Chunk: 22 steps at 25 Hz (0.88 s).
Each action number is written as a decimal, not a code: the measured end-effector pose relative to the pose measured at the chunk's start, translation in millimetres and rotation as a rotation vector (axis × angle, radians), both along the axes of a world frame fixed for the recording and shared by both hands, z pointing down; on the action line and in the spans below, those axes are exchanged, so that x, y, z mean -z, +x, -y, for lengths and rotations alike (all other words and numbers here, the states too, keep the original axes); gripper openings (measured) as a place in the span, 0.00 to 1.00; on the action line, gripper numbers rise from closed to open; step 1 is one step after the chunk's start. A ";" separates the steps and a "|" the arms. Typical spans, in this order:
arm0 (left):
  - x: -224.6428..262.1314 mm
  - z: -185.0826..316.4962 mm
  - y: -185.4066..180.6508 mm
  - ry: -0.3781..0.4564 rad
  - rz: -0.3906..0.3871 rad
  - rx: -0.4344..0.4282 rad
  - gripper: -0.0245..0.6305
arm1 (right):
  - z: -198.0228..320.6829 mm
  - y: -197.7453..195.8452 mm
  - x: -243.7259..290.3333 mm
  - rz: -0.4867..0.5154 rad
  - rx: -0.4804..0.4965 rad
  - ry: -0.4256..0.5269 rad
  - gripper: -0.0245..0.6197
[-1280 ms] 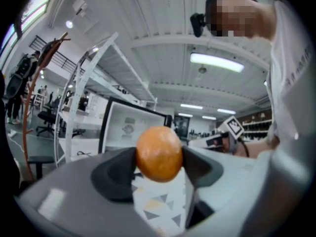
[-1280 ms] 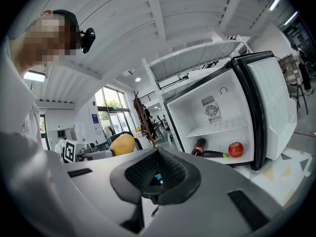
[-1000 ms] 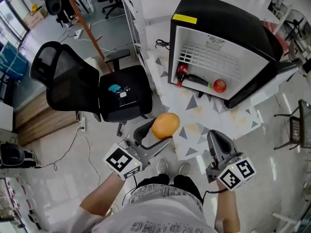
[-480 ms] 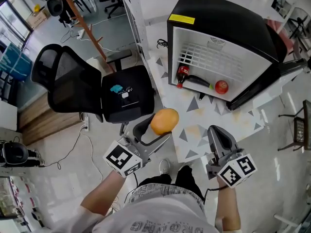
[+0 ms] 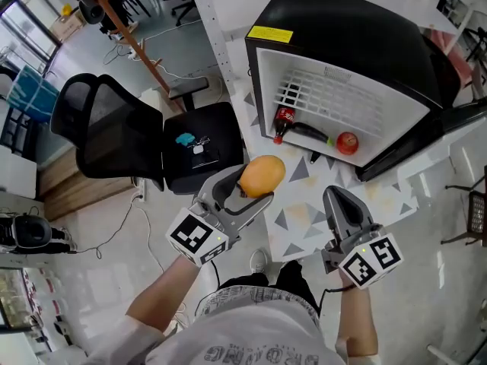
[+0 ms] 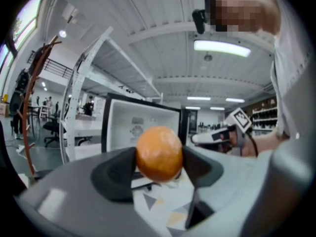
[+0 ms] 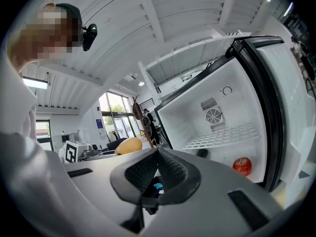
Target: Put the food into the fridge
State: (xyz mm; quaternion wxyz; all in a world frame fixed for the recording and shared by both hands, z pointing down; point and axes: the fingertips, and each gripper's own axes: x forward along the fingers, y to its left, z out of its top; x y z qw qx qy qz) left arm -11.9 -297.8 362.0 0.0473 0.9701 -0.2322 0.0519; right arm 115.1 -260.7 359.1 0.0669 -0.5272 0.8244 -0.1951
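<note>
My left gripper (image 5: pixel 253 185) is shut on an orange mango (image 5: pixel 261 176), held in the air short of the fridge; the same mango (image 6: pixel 159 153) fills the gap between the jaws in the left gripper view. The small black fridge (image 5: pixel 346 29) stands open ahead, white inside (image 7: pixel 217 112), with a wire shelf (image 5: pixel 331 96). On its floor lie a cola bottle (image 5: pixel 298 125) and a red apple (image 5: pixel 347 143), the apple (image 7: pixel 242 166) also showing in the right gripper view. My right gripper (image 5: pixel 337 201) is shut with nothing in it, to the right of the mango.
The fridge door (image 5: pixel 426 135) hangs open at the right. A black office chair (image 5: pixel 144 139) with small items on its seat stands left. White shelving (image 5: pixel 209 14) rises behind it. Patterned mats (image 5: pixel 304 211) cover the floor before the fridge.
The left gripper has carried the mango a little up and forward, closer to the fridge opening. The right gripper has hardly moved.
</note>
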 end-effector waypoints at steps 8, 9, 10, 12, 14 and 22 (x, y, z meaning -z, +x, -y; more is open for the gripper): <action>0.2 40.7 35.3 0.030 0.045 0.031 0.50 | 28.8 35.9 -8.2 0.018 0.024 -0.010 0.04; -0.7 45.8 39.7 0.032 0.049 0.034 0.50 | 32.5 39.5 -9.2 0.019 0.028 -0.009 0.04; -1.9 50.9 44.0 0.035 0.053 0.037 0.50 | 36.2 42.8 -10.0 0.019 0.031 -0.007 0.04; -4.6 60.8 52.3 0.042 0.066 0.042 0.50 | 43.2 48.3 -10.6 0.018 0.036 0.000 0.04; -8.2 70.1 59.8 0.047 0.080 0.049 0.50 | 49.1 52.6 -9.5 0.013 0.039 0.013 0.04; -18.6 105.8 85.4 0.070 0.128 0.075 0.50 | 68.3 63.0 -15.4 -0.003 0.057 0.041 0.04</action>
